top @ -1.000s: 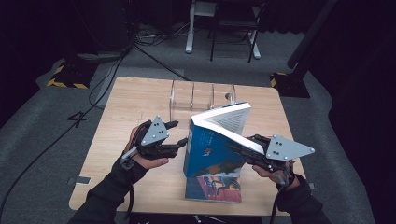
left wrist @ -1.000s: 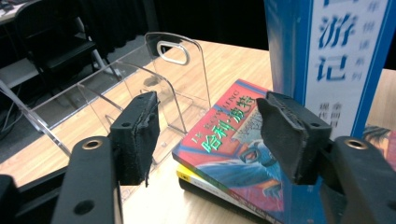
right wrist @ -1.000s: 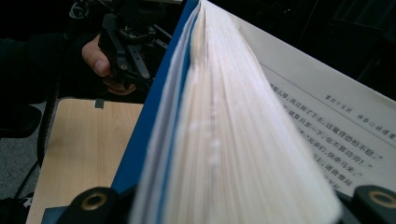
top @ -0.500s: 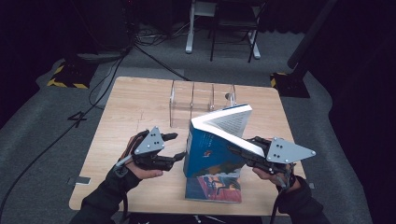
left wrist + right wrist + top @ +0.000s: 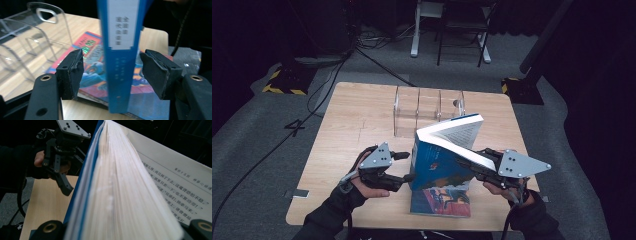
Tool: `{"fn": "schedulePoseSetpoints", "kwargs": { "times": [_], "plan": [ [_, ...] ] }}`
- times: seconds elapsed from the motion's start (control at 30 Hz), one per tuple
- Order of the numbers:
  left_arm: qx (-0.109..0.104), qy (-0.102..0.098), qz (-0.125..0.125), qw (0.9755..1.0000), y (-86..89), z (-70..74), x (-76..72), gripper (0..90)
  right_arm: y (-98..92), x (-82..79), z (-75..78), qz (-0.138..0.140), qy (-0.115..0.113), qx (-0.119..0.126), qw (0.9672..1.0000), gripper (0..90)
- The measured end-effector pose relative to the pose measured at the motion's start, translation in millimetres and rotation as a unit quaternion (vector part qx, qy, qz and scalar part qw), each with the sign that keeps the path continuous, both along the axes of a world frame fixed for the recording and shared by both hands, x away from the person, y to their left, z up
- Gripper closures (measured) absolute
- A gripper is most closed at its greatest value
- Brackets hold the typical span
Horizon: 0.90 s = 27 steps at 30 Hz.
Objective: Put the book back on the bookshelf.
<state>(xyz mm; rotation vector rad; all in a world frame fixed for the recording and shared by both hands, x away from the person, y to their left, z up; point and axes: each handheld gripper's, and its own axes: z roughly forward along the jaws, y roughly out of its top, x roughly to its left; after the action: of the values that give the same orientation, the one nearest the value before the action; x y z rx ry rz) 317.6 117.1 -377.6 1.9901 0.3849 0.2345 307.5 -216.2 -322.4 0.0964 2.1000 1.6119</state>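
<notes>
The thick blue-covered paperback book [image 5: 439,160] is standing on end, half open, atop a colourful flat-lying book [image 5: 442,200], in front of the clear acrylic divider rack [image 5: 427,107]. The right gripper [image 5: 472,167] is apparently clamping its page block, while the left gripper [image 5: 112,72] is straddling the spine, jaws apart and not touching. Being heavy and floppy, it is probably best gripped at the stiff spine.

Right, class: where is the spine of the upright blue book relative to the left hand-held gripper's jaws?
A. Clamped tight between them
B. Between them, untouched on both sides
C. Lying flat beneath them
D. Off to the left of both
B: in the left gripper view the blue book stands between the jaws of the left hand-held gripper, with a gap showing on each side.
</notes>
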Motion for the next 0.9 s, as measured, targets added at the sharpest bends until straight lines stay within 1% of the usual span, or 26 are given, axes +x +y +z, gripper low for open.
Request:
{"fn": "schedulePoseSetpoints", "kwargs": {
  "times": [0.07, 0.1, 0.13, 0.23, 0.3, 0.37, 0.43, 0.47, 0.5, 0.53, 0.57, 0.6, 0.63, 0.7, 0.8, 0.87, 0.9],
  "plan": [
    [0.002, 0.001, -0.007, 1.0, -6.2, -2.1, 0.7, 34.0, -0.1, -1.1, 0.1, 0.002, 0.002, 0.0, 1.0, 74.3],
    [0.001, 0.006, -0.01, 0.9999, -9.4, -3.2, 1.4, 34.0, -0.1, -1.3, 0.1, 0.003, 0.002, 0.0, 1.0, 74.2],
    [0.003, 0.006, -0.013, 0.9999, -12.5, -4.3, 2.6, 33.9, 0.1, -1.8, 0.1, 0.003, 0.003, 0.0, 1.0, 74.2],
    [0.005, 0.009, -0.017, 0.9998, -22.7, -7.6, 5.3, 34.1, -0.1, -2.7, 0.3, 0.005, 0.001, -0.001, 1.0, 74.0],
    [-0.003, 0.003, -0.02, 0.9998, -29.7, -8.2, 6.7, 36.0, -0.2, -3.1, 0.4, 0.006, 0.001, -0.001, 1.0, 73.8],
    [-0.002, -0.003, -0.021, 0.9998, -35.0, -7.3, 9.4, 37.0, -0.4, -3.5, 0.4, 0.007, 0.002, -0.001, 1.0, 73.6],
    [-0.015, 0.0, -0.026, 0.9996, -39.4, -6.9, 10.9, 38.0, -0.8, -3.9, 0.3, 0.006, 0.002, -0.001, 1.0, 73.0],
    [-0.019, 0.002, -0.026, 0.9995, -40.7, -6.6, 11.5, 38.9, -1.3, -4.1, 0.1, 0.005, 0.002, -0.001, 1.0, 72.7],
    [-0.021, -0.002, -0.028, 0.9994, -42.1, -5.6, 12.8, 39.7, -1.9, -4.0, -0.1, 0.004, 0.001, -0.002, 1.0, 72.4],
    [-0.025, 0.0, -0.029, 0.9993, -43.4, -4.9, 13.1, 41.0, -3.0, -4.3, -0.4, 0.002, 0.003, -0.002, 1.0, 72.0],
    [-0.025, -0.005, -0.028, 0.9993, -44.4, -3.9, 13.9, 42.4, -4.2, -4.5, -0.6, 0.001, 0.005, -0.002, 1.0, 71.4],
    [-0.025, -0.005, -0.024, 0.9994, -45.6, -3.0, 13.5, 43.9, -5.5, -4.6, -0.8, -0.002, 0.004, -0.003, 1.0, 70.9],
    [-0.023, -0.014, -0.024, 0.9993, -46.3, -1.4, 13.9, 46.0, -6.9, -4.6, -1.1, -0.003, 0.004, -0.002, 1.0, 70.6],
    [-0.024, -0.018, -0.025, 0.9993, -47.8, -0.1, 13.7, 47.4, -10.9, -4.5, -2.2, -0.01, 0.005, -0.002, 0.9999, 68.6],
    [-0.028, -0.016, -0.03, 0.999, -48.4, 0.7, 14.6, 49.6, -18.0, -3.9, -3.8, -0.019, 0.006, 0.001, 0.9998, 65.6],
    [-0.025, -0.021, -0.033, 0.9989, -47.8, 1.5, 15.4, 51.0, -23.9, -3.4, -5.3, -0.029, 0.01, 0.006, 0.9995, 62.5],
    [-0.025, -0.021, -0.033, 0.9989, -47.8, 1.5, 15.4, 51.2, -23.9, -3.4, -5.3, -0.029, 0.01, 0.006, 0.9995, 62.5]
  ]
}}
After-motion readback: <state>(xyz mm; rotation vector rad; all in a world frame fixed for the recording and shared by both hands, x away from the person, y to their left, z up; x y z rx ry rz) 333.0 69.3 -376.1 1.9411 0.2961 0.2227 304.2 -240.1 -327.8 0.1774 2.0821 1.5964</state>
